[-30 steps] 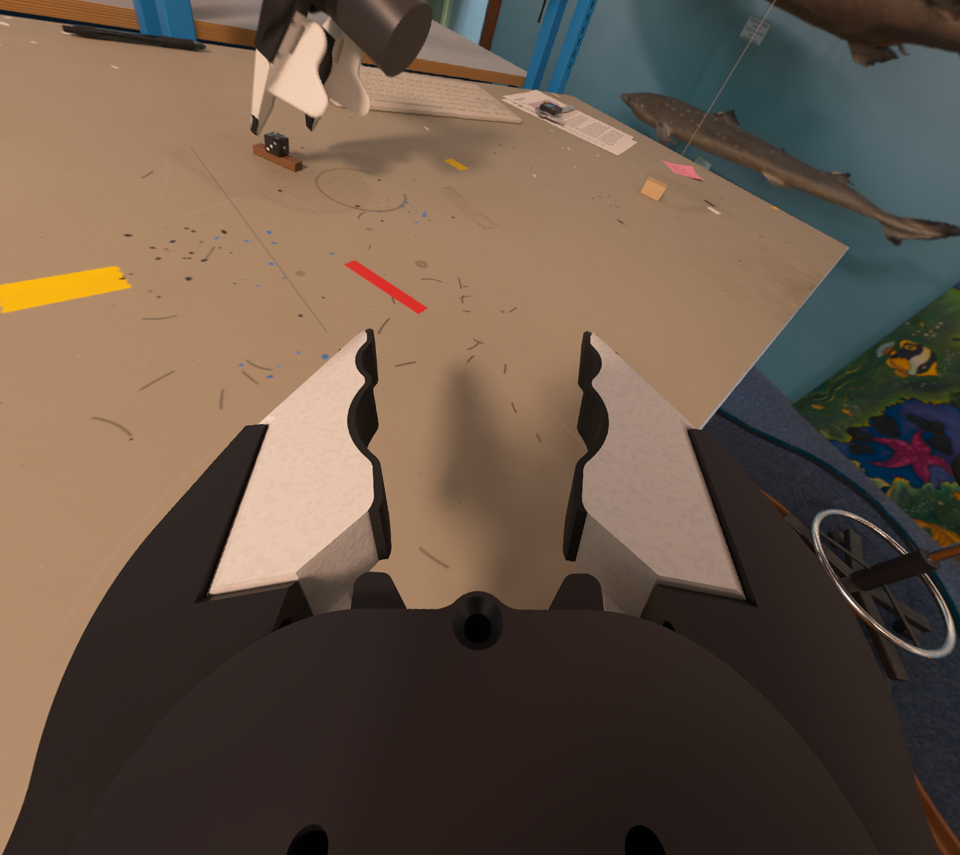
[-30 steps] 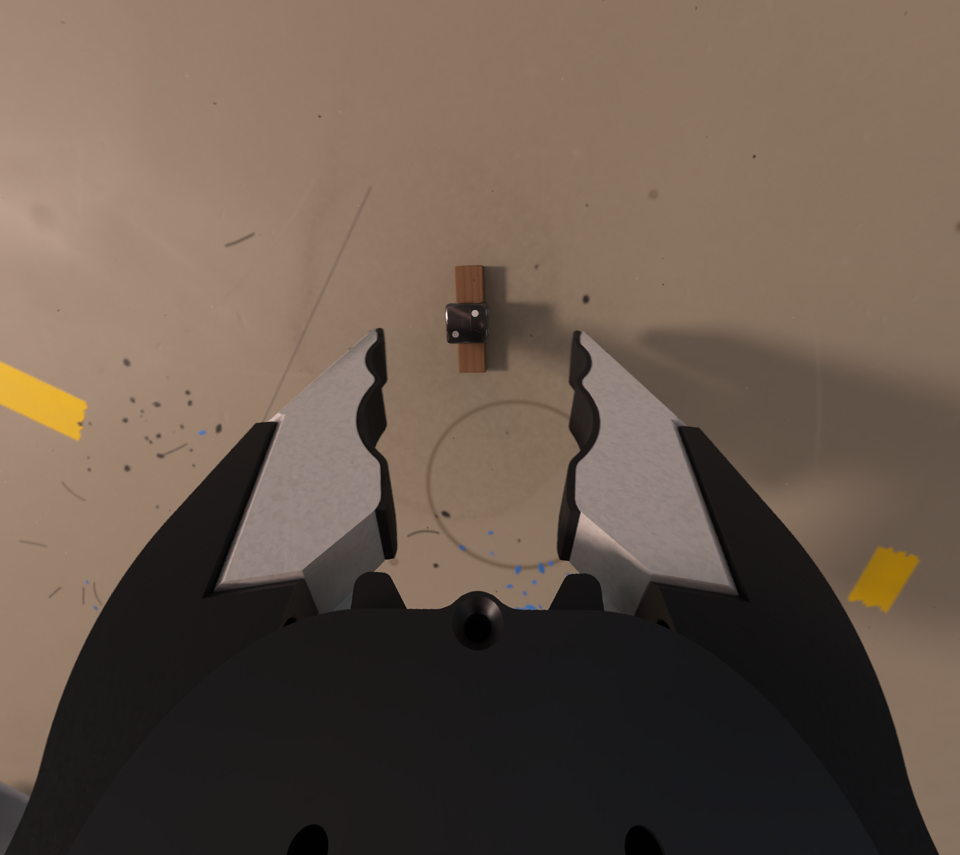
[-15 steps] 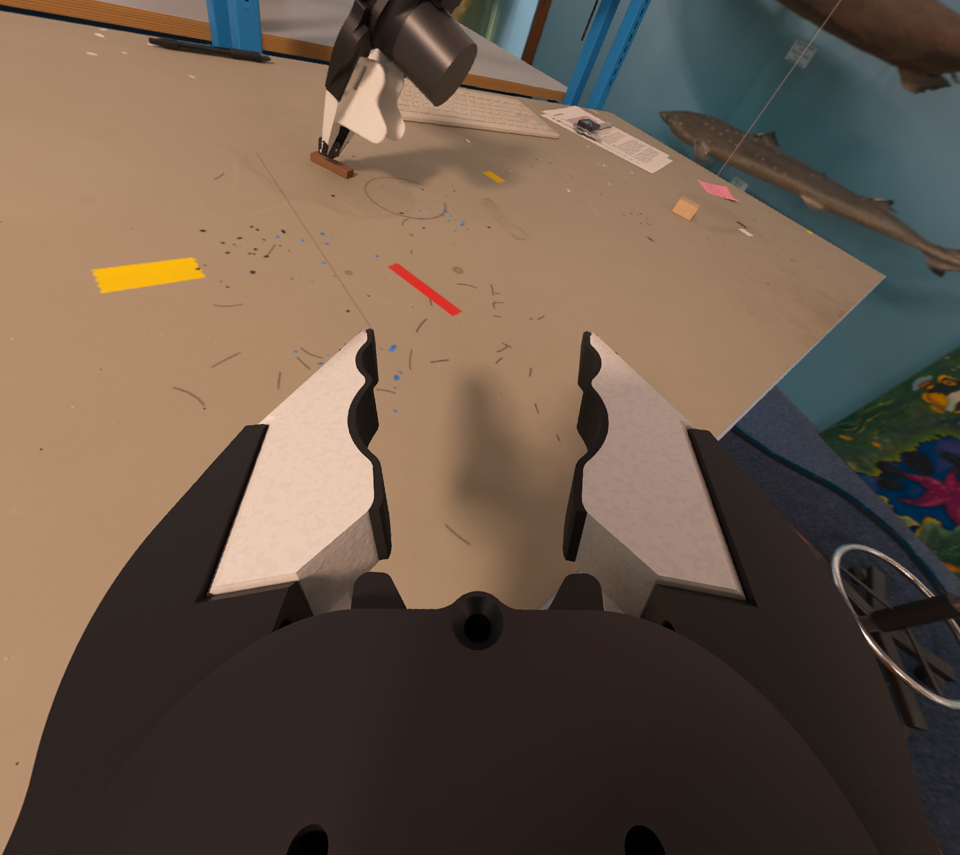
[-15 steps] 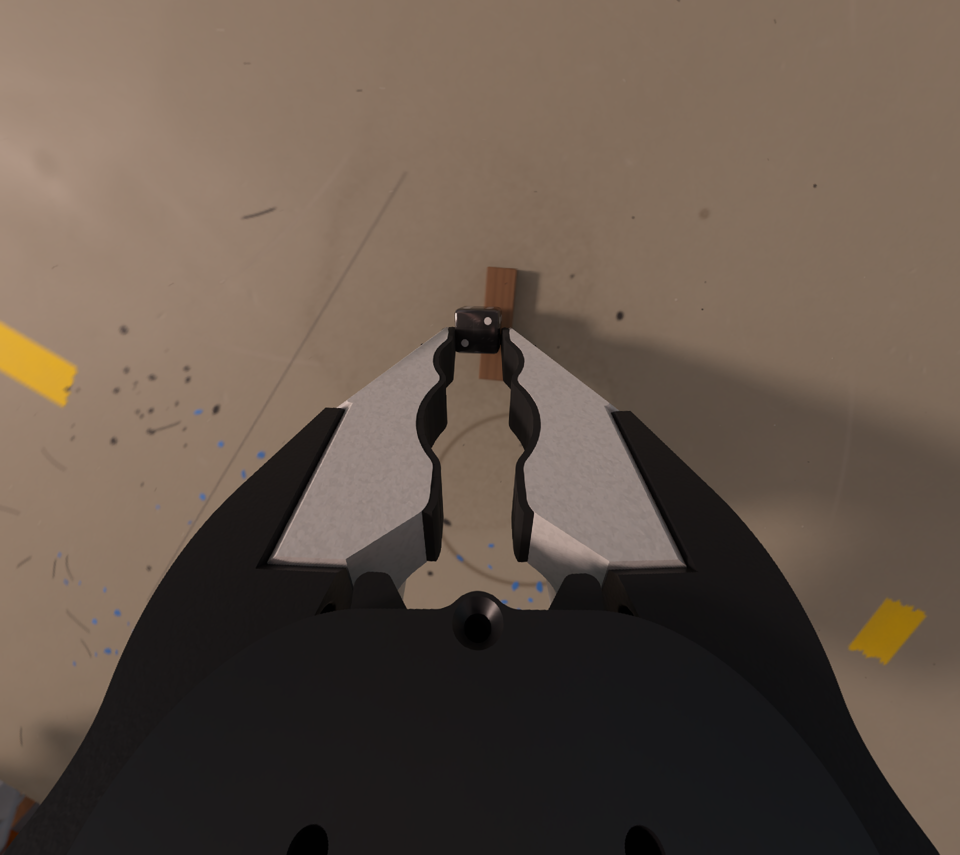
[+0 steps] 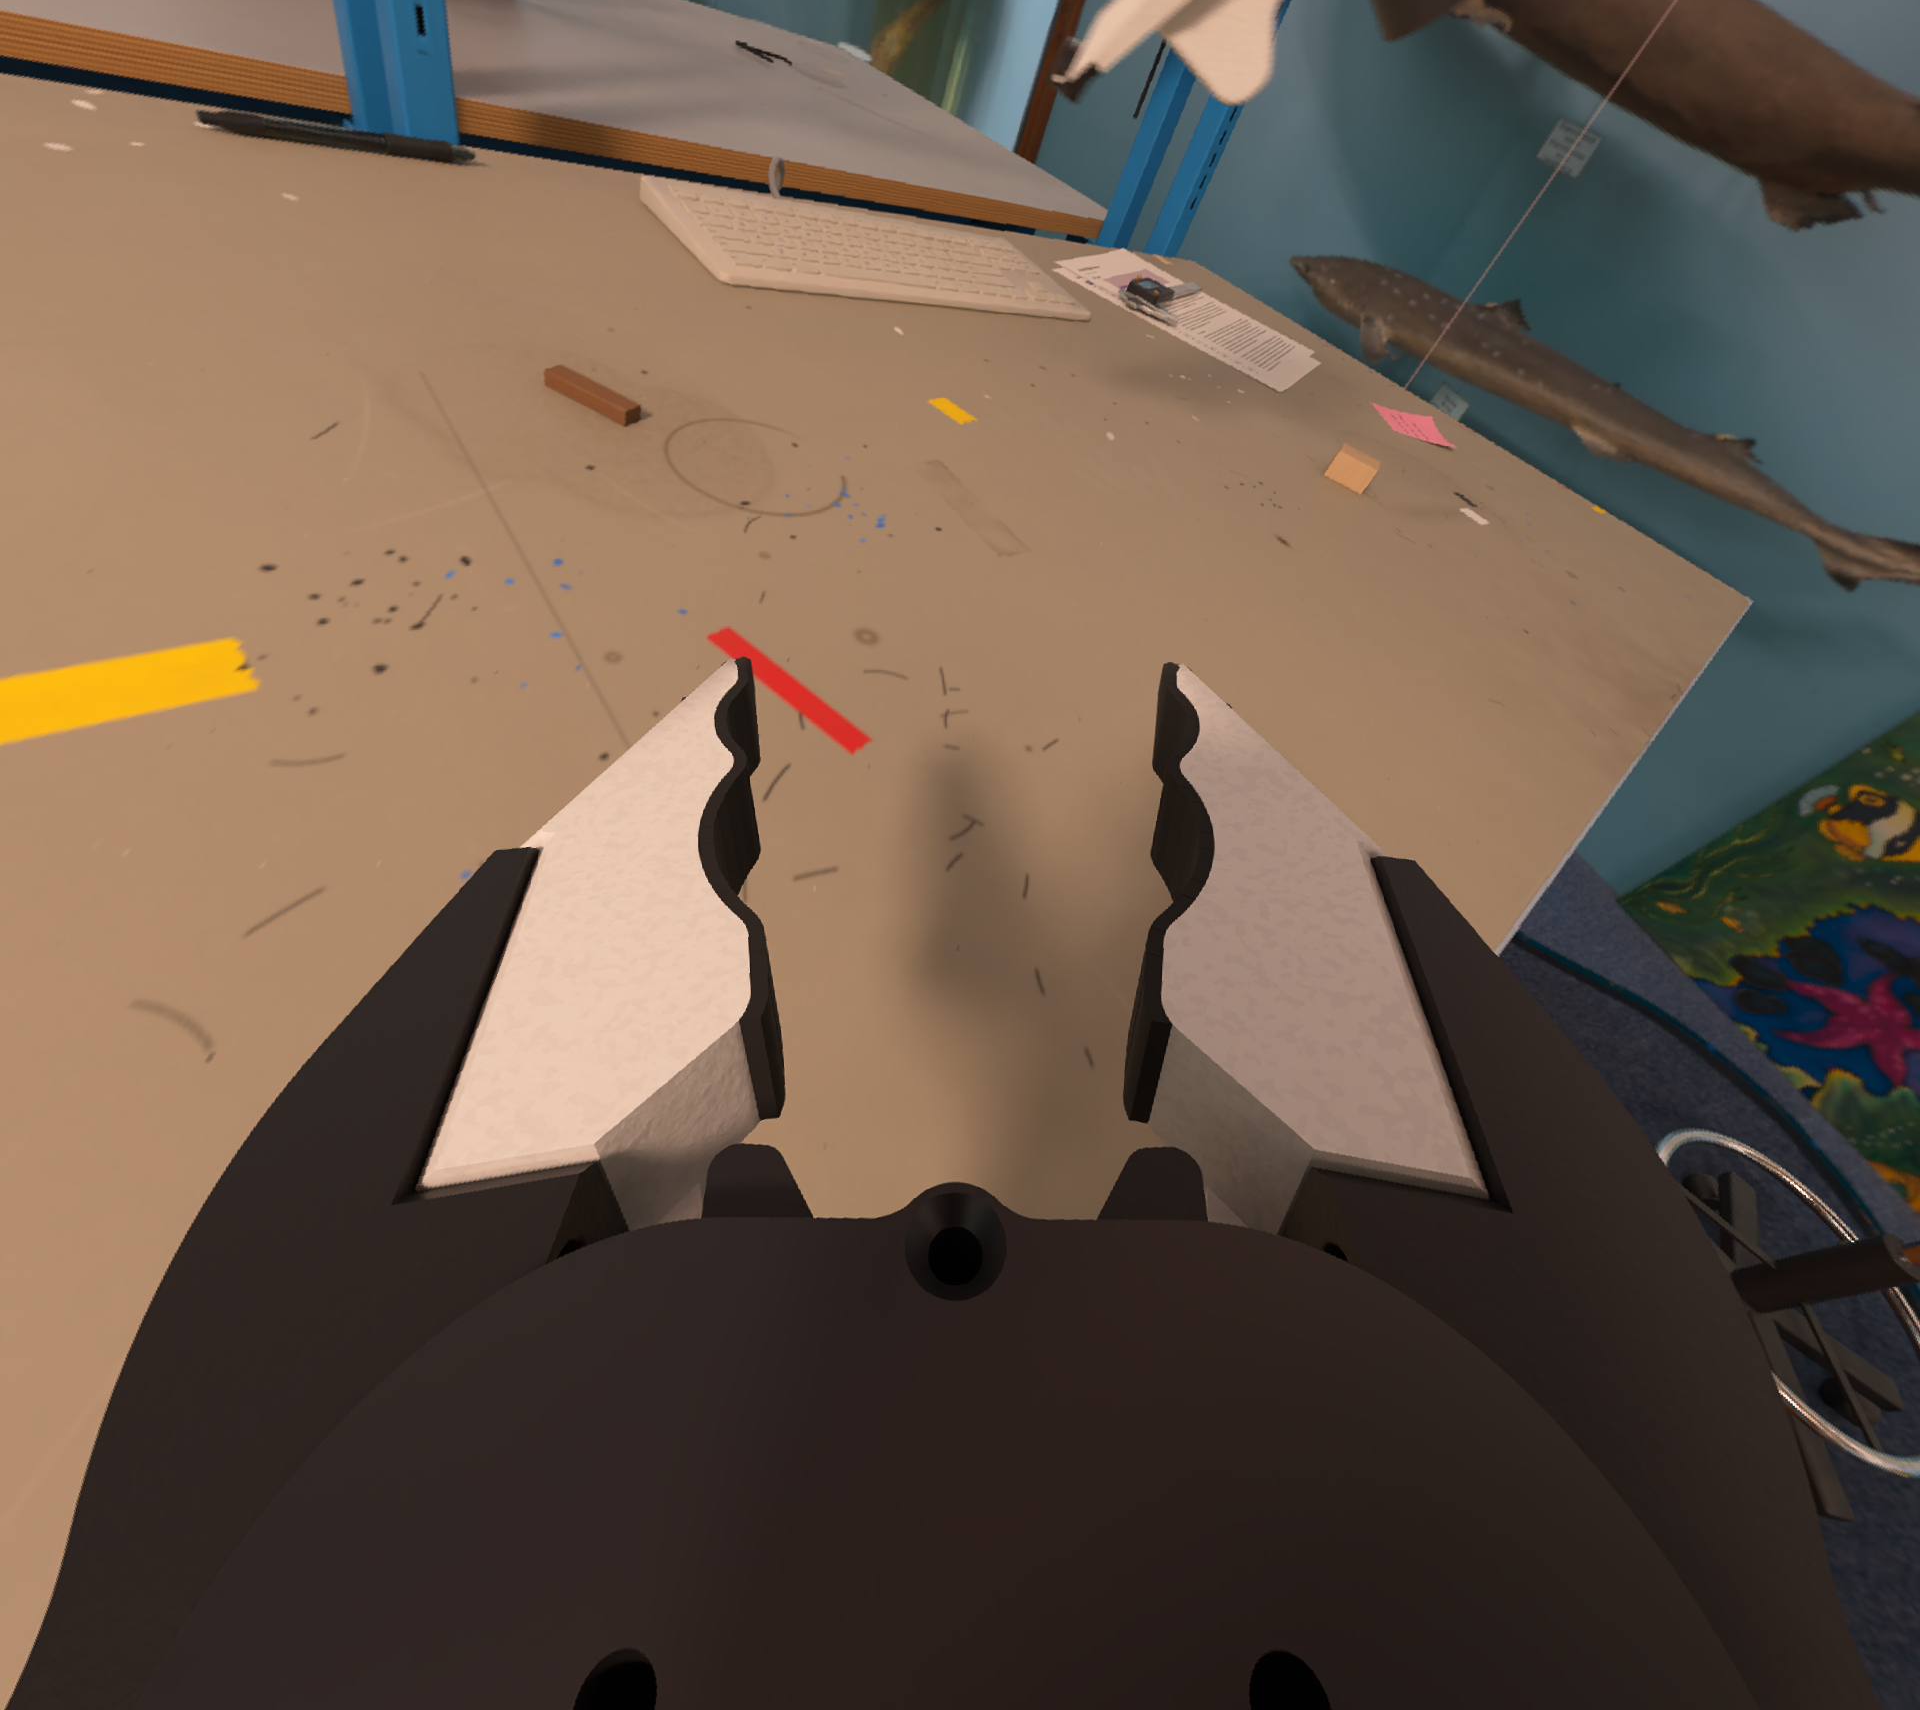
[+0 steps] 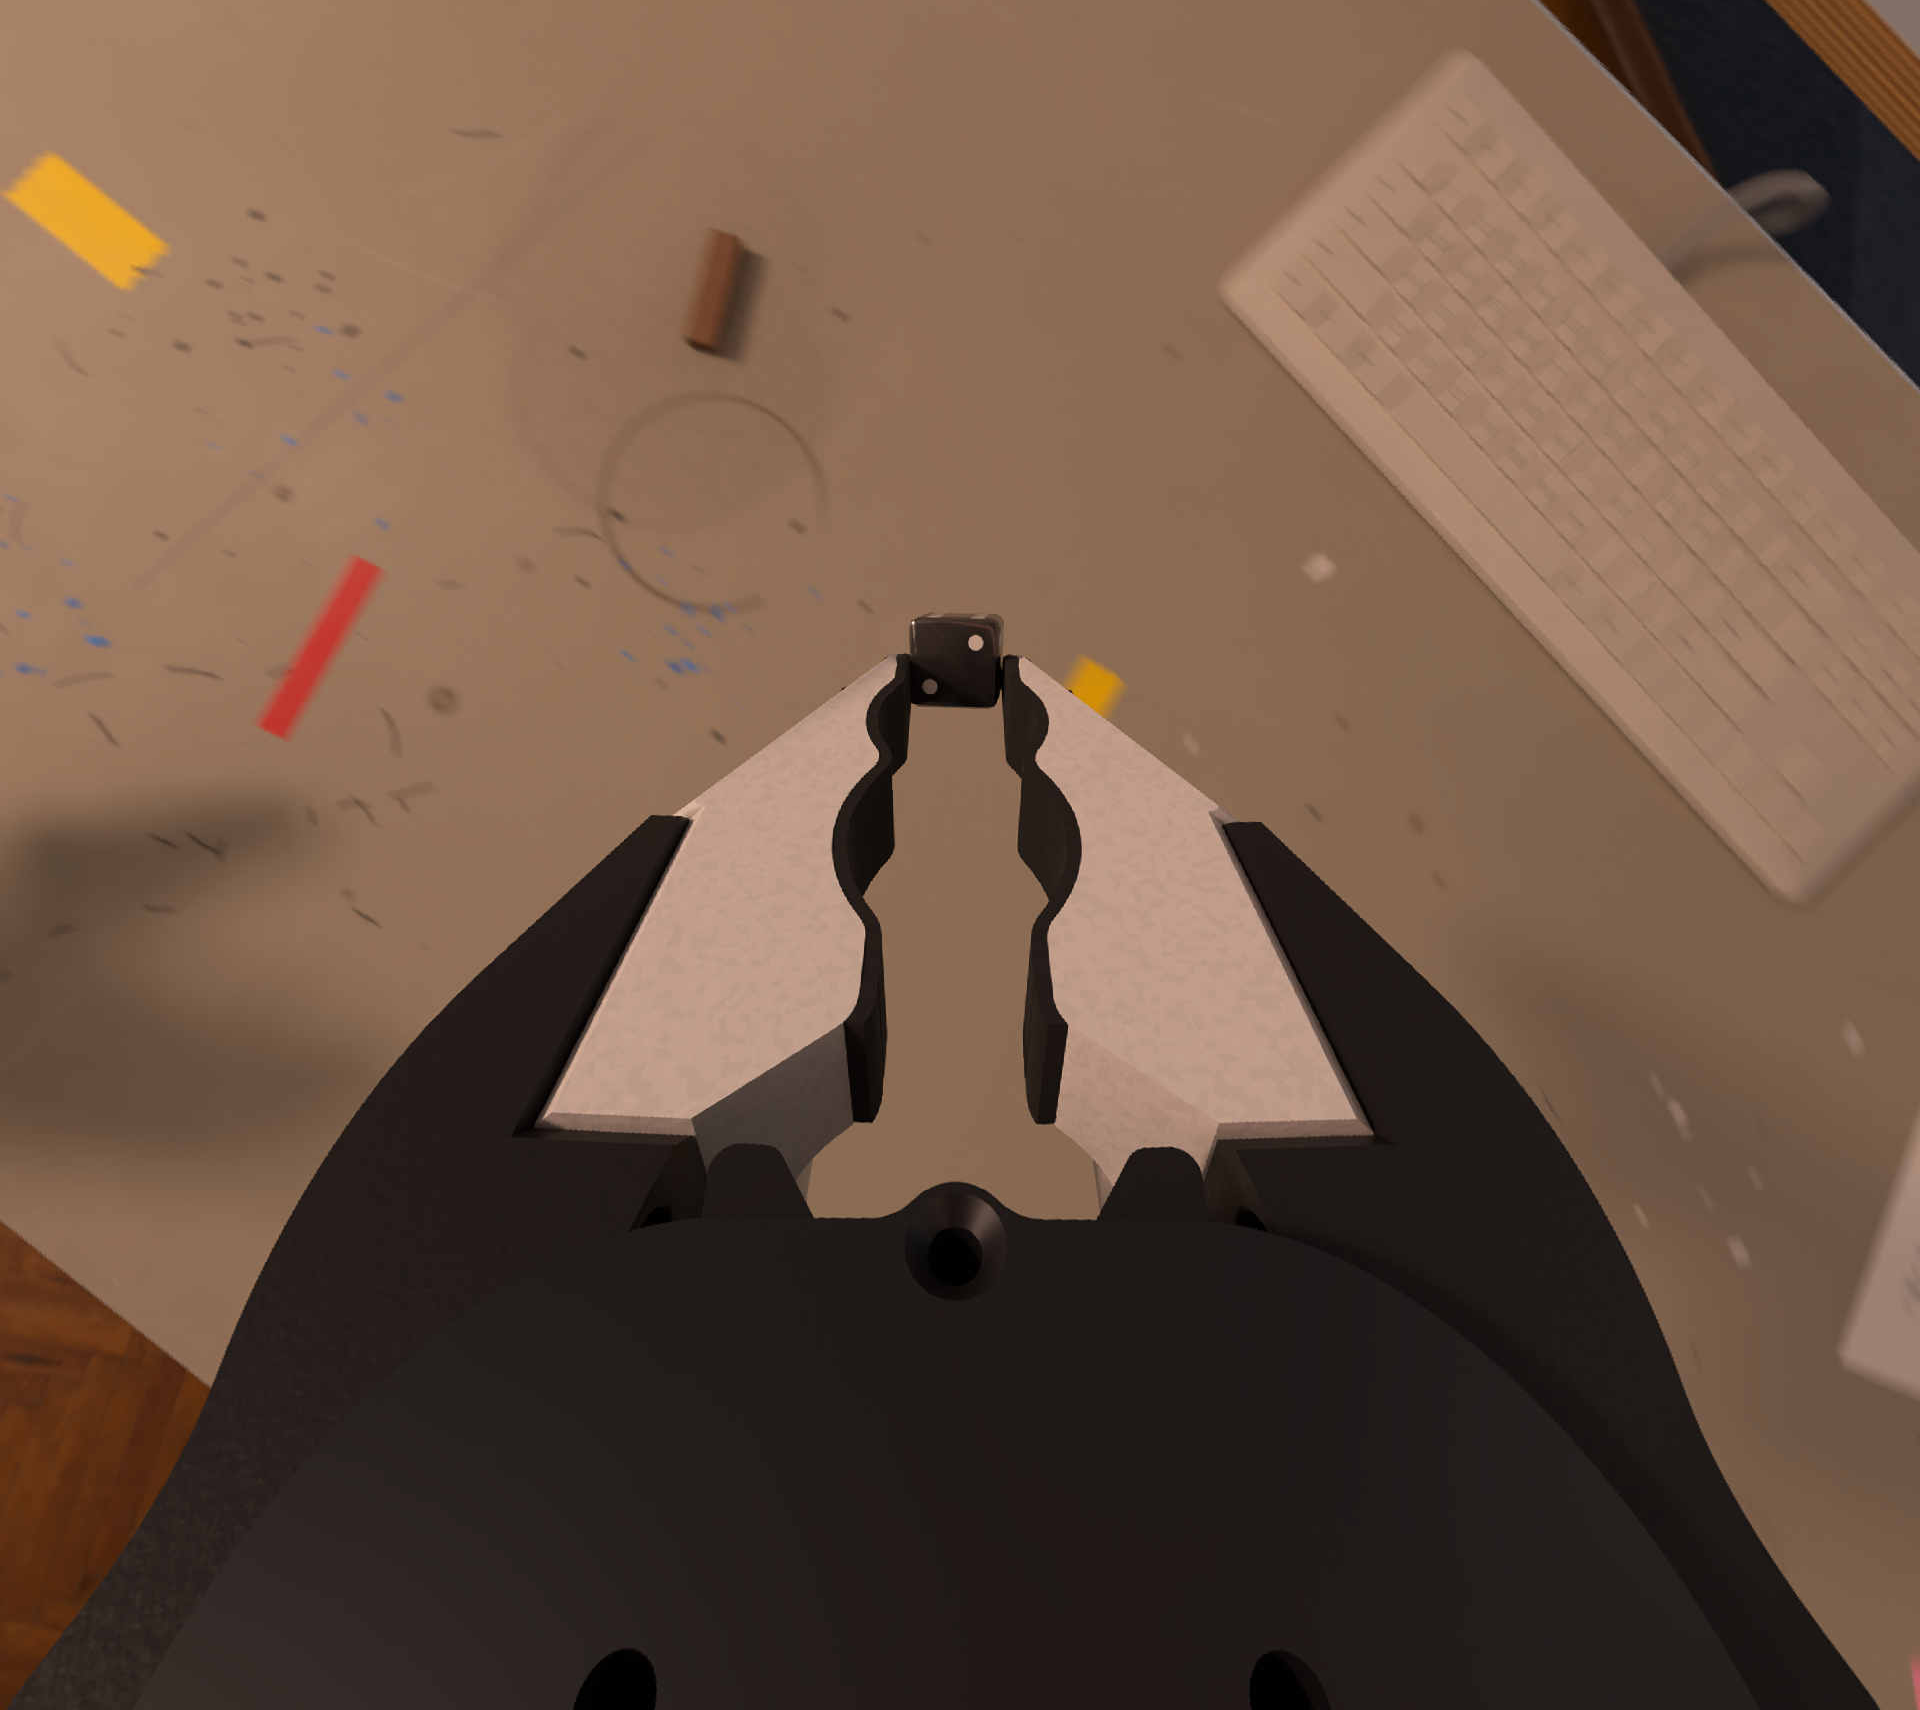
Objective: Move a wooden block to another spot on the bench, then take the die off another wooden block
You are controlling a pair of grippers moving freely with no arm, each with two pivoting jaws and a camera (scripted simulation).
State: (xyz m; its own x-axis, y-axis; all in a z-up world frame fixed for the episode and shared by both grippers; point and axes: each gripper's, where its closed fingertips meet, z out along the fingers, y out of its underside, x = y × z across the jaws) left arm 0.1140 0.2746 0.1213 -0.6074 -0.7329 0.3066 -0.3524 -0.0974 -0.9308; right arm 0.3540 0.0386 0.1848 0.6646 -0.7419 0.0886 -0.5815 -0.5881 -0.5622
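Die lifted clear of its block and carried high above the bench

The right tongs (image 6: 956, 668) are pinched on the black die (image 6: 956, 661) at their very tips; half a second ago they were closing on it down on the dark wooden block (image 6: 715, 291), and now they are well above the bench (image 6: 935, 50) with the die in the air. That block lies bare on the bench, left of the white keyboard (image 6: 1579, 455) in the right wrist view. The left tongs (image 5: 956, 673) hang spread wide and empty over the near bench, by the red tape strip (image 5: 790, 690). A pale wooden block (image 5: 1351, 468) sits far right, near the pink note (image 5: 1411, 424). The die-removal step looks done bar setting the die down; the tip-only hold could slip.
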